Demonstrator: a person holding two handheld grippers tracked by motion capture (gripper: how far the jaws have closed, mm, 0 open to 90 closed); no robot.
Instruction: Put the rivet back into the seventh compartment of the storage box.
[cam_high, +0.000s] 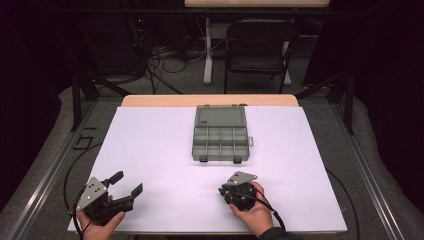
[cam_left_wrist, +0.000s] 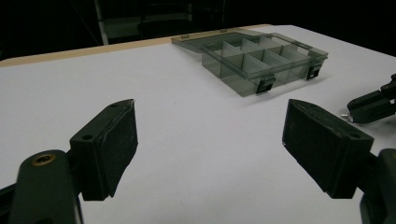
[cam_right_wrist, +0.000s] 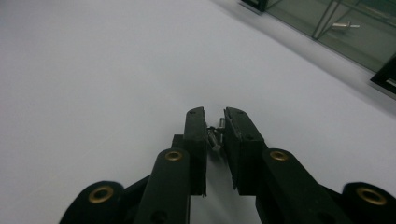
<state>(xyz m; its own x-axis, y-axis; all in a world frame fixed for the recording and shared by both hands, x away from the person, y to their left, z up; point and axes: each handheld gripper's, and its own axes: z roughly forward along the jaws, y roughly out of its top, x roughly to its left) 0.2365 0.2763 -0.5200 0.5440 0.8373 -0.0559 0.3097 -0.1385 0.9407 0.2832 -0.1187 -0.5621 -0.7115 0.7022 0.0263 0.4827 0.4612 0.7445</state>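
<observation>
While the left gripper (cam_high: 126, 186) rests at seven o'clock on the white table (cam_high: 150, 150) with jaws spread wide and nothing between them, the right gripper (cam_right_wrist: 215, 127) at five o'clock has its jaws nearly together around a small metal screw (cam_right_wrist: 215, 138); whether the pads press it I cannot tell. The open compartment box (cam_high: 220, 134) sits at twelve o'clock.

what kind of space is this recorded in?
Probably a lab or data-collection rig, not a home. A white-covered table stands on grey carpet, black curtains hang at the sides, cables tangle on the floor behind, and a folding chair stands beyond.
</observation>
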